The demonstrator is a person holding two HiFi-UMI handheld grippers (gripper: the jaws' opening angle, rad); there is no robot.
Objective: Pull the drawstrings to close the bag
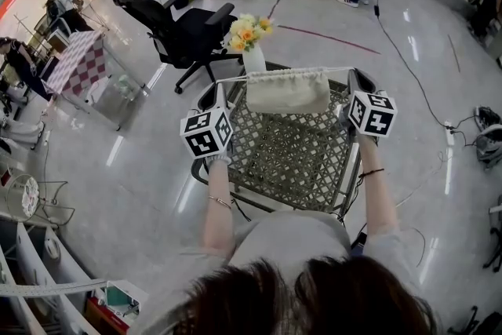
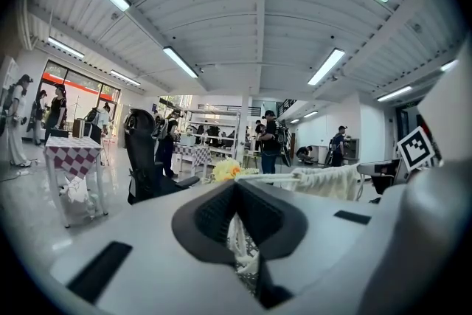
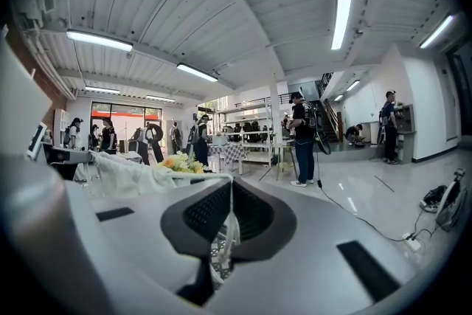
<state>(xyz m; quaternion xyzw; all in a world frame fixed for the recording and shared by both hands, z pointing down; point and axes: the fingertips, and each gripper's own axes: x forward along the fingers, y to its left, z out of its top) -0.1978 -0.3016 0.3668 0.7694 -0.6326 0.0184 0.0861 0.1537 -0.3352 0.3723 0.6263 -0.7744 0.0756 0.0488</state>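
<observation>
A cream drawstring bag (image 1: 288,90) hangs in the air over a metal lattice table (image 1: 292,161), its mouth gathered along a taut white drawstring (image 1: 233,78). My left gripper (image 1: 220,89) is shut on the string's left end, and my right gripper (image 1: 352,78) is shut on its right end. In the left gripper view the string (image 2: 237,236) is pinched between the closed jaws (image 2: 236,195), with the bag (image 2: 328,181) off to the right. In the right gripper view the string (image 3: 228,221) runs down through the closed jaws (image 3: 231,192), and the bag (image 3: 122,175) lies to the left.
A white vase of yellow flowers (image 1: 252,43) stands at the table's far edge, just behind the bag. A black office chair (image 1: 184,31) is beyond it. A checkered table (image 1: 78,63) stands at the left, cables (image 1: 482,133) lie on the floor at the right, and people stand farther back.
</observation>
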